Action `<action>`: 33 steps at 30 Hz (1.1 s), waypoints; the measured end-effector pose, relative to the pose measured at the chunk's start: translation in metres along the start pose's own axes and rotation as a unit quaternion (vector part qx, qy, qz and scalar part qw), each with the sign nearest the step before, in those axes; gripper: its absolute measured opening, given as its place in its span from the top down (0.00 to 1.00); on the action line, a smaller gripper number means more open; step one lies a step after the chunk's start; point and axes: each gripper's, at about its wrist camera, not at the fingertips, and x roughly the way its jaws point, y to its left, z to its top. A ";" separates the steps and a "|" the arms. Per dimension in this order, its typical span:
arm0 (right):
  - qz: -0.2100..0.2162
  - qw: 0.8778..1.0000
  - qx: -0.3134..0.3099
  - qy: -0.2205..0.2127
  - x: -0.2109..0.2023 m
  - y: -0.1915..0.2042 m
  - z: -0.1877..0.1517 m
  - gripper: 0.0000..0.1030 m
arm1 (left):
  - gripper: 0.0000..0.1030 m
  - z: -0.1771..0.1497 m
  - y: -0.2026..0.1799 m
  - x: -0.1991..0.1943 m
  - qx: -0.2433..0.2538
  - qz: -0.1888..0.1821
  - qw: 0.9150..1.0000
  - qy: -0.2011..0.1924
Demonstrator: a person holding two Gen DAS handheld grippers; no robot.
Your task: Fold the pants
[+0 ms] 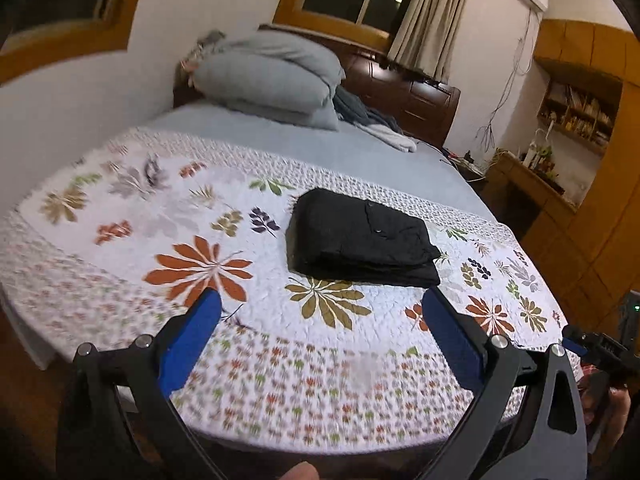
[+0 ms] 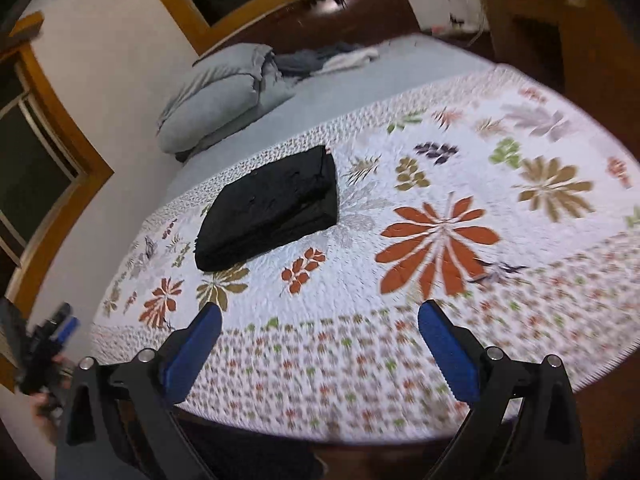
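I see the black pants (image 1: 362, 238) folded in a compact stack on the floral quilt (image 1: 168, 216) — well ahead of both tools. My left gripper (image 1: 320, 312) and right gripper (image 2: 318, 324) hang spread wide, holding nothing.

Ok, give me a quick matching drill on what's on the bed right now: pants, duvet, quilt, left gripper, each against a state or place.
Things:
1. black pants
2. grey duvet
3. floral quilt
4. left gripper

States or places:
A. bundled up near the headboard
B. open, holding nothing, above the quilt's near edge
C. folded into a compact stack
D. spread flat across the foot half of the bed

Pairs: 1-C, 2-A, 3-D, 4-B
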 end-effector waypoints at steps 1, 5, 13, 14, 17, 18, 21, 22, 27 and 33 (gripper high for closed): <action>-0.007 1.000 -0.001 -0.006 -0.009 0.002 -0.005 0.04 | 0.03 -0.001 -0.005 -0.013 0.001 -0.002 1.000 -0.002; -0.041 0.998 -0.008 -0.035 -0.048 0.016 -0.026 0.04 | 0.03 -0.008 -0.026 -0.053 0.010 0.004 1.000 -0.003; -0.041 0.994 -0.071 -0.073 -0.115 0.054 -0.036 0.04 | 0.03 -0.030 -0.055 -0.114 0.006 0.006 1.000 0.001; -0.040 0.993 -0.075 -0.077 -0.121 0.058 -0.037 0.04 | 0.03 -0.032 -0.057 -0.118 0.006 0.008 1.000 0.001; -0.027 0.991 -0.088 -0.095 -0.145 0.071 -0.038 0.04 | 0.03 -0.037 -0.066 -0.135 0.018 0.021 1.000 0.000; -0.025 0.991 -0.093 -0.098 -0.151 0.076 -0.039 0.04 | 0.03 -0.038 -0.070 -0.141 0.020 0.024 1.000 -0.001; -0.014 0.989 -0.104 -0.102 -0.165 0.089 -0.042 0.04 | 0.03 -0.040 -0.081 -0.158 0.037 0.042 0.998 -0.007; -0.010 0.989 -0.111 -0.099 -0.167 0.094 -0.043 0.04 | 0.03 -0.040 -0.083 -0.164 0.039 0.049 0.998 -0.014; 0.002 0.984 -0.156 -0.088 -0.174 0.121 -0.049 0.04 | 0.03 -0.039 -0.096 -0.189 0.047 0.056 0.997 -0.034; 0.013 0.980 -0.179 -0.085 -0.175 0.141 -0.056 0.04 | 0.03 -0.039 -0.110 -0.201 0.062 0.063 0.995 -0.049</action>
